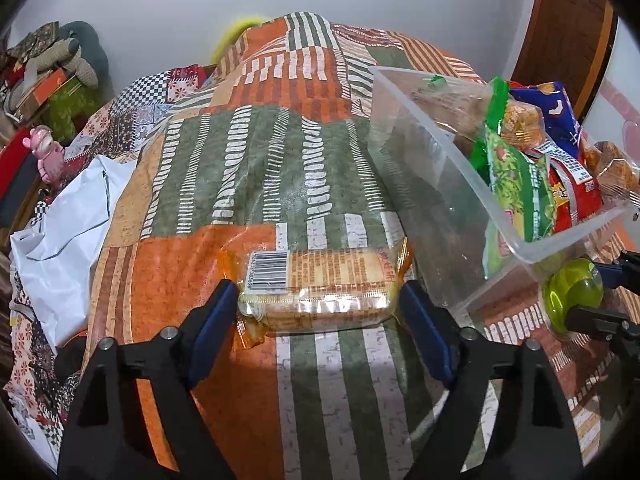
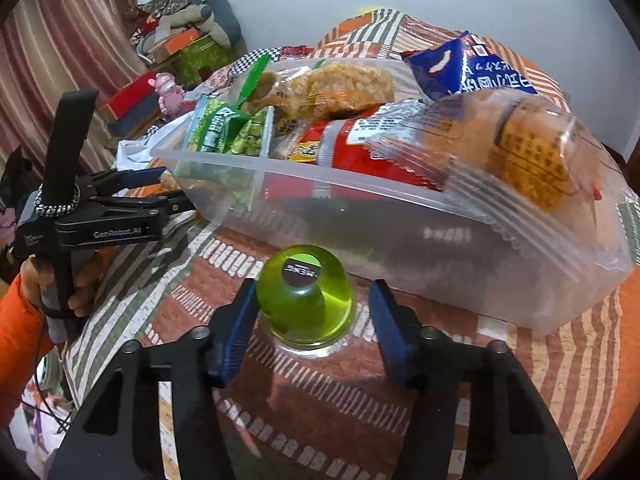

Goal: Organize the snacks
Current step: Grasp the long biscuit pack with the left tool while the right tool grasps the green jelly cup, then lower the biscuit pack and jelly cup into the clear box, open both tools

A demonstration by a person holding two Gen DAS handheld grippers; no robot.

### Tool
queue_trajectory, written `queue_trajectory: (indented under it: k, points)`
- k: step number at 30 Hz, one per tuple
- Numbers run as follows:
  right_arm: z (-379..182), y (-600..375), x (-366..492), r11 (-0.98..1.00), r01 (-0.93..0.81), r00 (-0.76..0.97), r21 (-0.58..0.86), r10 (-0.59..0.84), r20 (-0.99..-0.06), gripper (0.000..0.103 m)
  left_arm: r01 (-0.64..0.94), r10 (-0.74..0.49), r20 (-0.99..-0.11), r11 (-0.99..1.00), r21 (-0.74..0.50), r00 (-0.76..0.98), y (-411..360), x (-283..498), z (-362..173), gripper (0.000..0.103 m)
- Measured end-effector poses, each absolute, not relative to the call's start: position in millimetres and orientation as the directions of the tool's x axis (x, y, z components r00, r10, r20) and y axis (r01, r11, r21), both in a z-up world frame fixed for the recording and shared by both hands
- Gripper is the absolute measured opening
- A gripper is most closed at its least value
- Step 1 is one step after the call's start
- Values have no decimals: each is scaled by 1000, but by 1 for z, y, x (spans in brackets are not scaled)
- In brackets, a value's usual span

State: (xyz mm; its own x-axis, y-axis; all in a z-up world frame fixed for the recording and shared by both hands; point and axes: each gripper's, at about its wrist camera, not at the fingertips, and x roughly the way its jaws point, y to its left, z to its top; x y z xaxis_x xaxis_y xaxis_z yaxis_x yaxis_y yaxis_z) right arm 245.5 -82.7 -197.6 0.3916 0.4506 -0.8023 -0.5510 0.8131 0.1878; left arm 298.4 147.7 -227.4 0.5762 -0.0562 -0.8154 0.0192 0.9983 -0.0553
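Cracker slab (image 1: 320,280) (glossy) pinched by left gripper (image 1: 317,294); right gripper (image 2: 314,292) wide around jelly dome (image 2: 304,304).

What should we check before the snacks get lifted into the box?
1. Cracker packet sits between the left gripper's fingers: ok.
2. Left fingers press the packet firmly: cannot tell.
3. Green jelly cup sits between the right gripper's fingers: ok.
4. Right fingers grip the cup: not ok, a gap shows on one side.
5. Clear bin has free room: ok, the part nearest the crackers looks bare.
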Motion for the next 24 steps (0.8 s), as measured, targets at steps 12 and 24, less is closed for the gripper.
queue_trajectory:
  k: [12, 24]
  points:
    - [-191, -83, 243, 819, -556, 440, 139, 433, -787, 44, 5, -44, -793, 999, -51, 607, 146, 269, -208, 75]
    - [-160, -102, 225, 829, -542, 509, 138, 454, -731, 44, -11, -35, -743, 998, -56, 668, 142, 236, -166, 75]
